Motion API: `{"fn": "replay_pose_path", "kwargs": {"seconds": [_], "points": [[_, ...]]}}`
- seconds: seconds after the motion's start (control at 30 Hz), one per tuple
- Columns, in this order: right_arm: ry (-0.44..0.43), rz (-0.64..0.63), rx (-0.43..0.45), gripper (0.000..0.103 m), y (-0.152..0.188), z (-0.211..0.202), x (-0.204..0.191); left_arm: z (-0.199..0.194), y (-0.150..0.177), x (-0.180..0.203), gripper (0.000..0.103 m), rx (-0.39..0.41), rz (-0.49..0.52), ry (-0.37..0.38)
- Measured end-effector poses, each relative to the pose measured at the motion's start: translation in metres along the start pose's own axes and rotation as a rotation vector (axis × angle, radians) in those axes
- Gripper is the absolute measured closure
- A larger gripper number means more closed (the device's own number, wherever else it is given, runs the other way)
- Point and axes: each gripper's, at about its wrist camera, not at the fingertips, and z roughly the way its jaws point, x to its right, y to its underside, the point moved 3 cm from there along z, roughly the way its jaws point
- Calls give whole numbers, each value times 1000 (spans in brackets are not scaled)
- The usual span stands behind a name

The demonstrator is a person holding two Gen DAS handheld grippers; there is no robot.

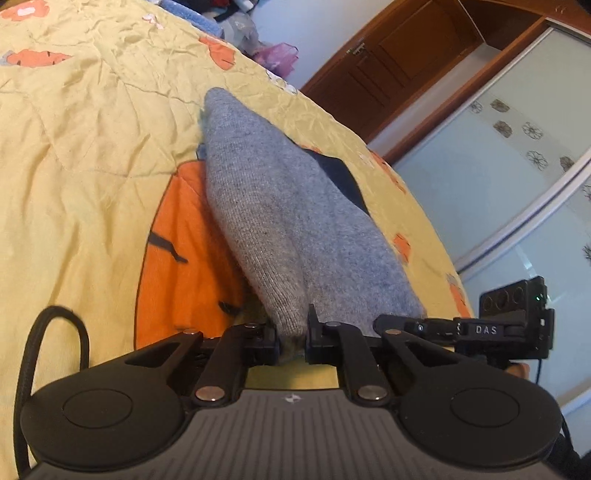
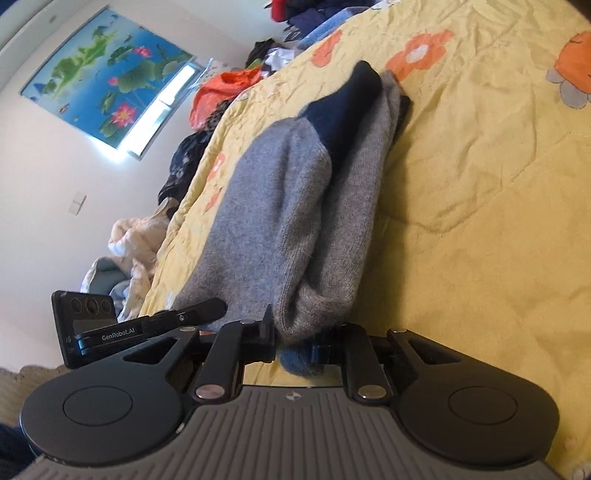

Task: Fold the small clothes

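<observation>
The sweater (image 1: pixel 280 221), grey knit with a navy panel (image 2: pixel 347 107), lies bunched lengthwise on the bed, its near edge lifted into both grippers while the far end rests on the quilt (image 1: pixel 92 147). It looks soft, light and limp: the knit sags into a long ridge between the held points and would likely drape wherever it is let go instead of keeping a crease. The fuzzy surface should grip well against the pads, so slipping seems a small risk; stretching or an uneven fold seems likelier if the two holds pull apart. The left gripper (image 1: pixel 291 343) is clamped on a thick roll of grey hem, and the right gripper (image 2: pixel 293 341) is likewise pinched on a doubled grey edge, with a bit of blue fabric just beneath it. Taking hold at the hem corners, as here, looks sound. Beyond the quilt, piled clothes (image 2: pixel 295 18) sit at the bed's far side, and a wardrobe (image 1: pixel 498 166) stands beside it.
</observation>
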Motion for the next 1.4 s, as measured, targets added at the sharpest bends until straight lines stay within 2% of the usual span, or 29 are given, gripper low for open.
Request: {"fn": "replay_pose_path", "kwargs": {"seconds": [0.07, 0.13, 0.2, 0.23, 0.27, 0.3, 0.33, 0.37, 0.4, 0.43, 0.53, 0.6, 0.63, 0.67, 0.77, 0.83, 0.9, 0.97, 1.03, 1.07, 1.1, 1.2, 1.23, 1.27, 1.3, 1.37, 1.4], "points": [[-12, -46, -37, 78, 7, -9, -5, -8, 12, 3, 92, -27, 13, 1], [-1, -79, -75, 77, 14, -12, -7, -11, 23, 3, 90, -38, 54, -38], [13, -61, -70, 65, 14, -15, -3, -16, 26, 3, 83, -37, 100, -51], [-4, -43, -52, 63, 10, -20, -1, -20, 24, 4, 74, -45, 125, -48], [-18, -26, -20, 55, 5, -26, 2, -26, 20, 7, 62, -57, 160, -30], [-25, -2, 24, 41, -3, -34, 6, -32, 16, 12, 56, -50, 198, -15], [-32, 24, 77, 34, -12, -41, 10, -41, 10, 18, 41, -13, 245, -15], [-37, 49, 136, 23, -24, -46, 14, -49, 2, 25, 25, 41, 294, -25], [-25, 69, 183, 17, -35, -49, 18, -55, -6, 30, 18, 95, 337, -31], [2, 81, 214, 17, -46, -48, 22, -56, -17, 34, 13, 143, 368, -38], [59, 104, 250, 18, -79, -30, 33, -31, -53, 27, 13, 200, 358, -120], [73, 120, 225, 19, -98, -8, 38, 6, -77, 10, 14, 174, 266, -201], [96, 121, 214, 19, -105, 3, 39, 21, -85, 4, 14, 159, 231, -216], [118, 110, 200, 23, -113, 19, 38, 33, -91, 2, 16, 162, 222, -226], [205, 4, 152, 70, -122, 50, 28, 59, -93, 11, 17, 182, 301, -305], [262, -121, 153, 72, -126, 61, 16, 76, -89, 10, 17, 131, 311, -351], [301, -170, 142, 75, -134, 71, 14, 85, -85, 3, 17, 126, 281, -331], [266, -89, 128, 75, -145, 70, 28, 85, -84, 1, 16, 136, 299, -326], [242, -40, 133, 67, -143, 65, 33, 81, -84, 0, 16, 133, 282, -330], [246, -34, 150, 59, -137, 59, 31, 78, -83, 1, 16, 139, 284, -343], [263, -36, 178, 54, -132, 52, 26, 70, -80, 4, 16, 154, 290, -365], [349, -125, 325, 54, -105, 20, 0, 39, -67, 21, 17, 242, 340, -437], [351, -160, 367, 54, -95, 11, -11, 29, -62, 28, 17, 275, 355, -437], [327, -181, 395, 49, -85, 3, -22, 18, -55, 38, 17, 309, 365, -408], [286, -191, 407, 40, -76, -1, -31, 13, -49, 45, 17, 325, 367, -367], [211, -185, 387, 32, -64, 2, -44, 17, -39, 59, 17, 303, 391, -281], [187, -179, 364, 30, -61, 8, -46, 24, -34, 62, 17, 278, 403, -266]]}}
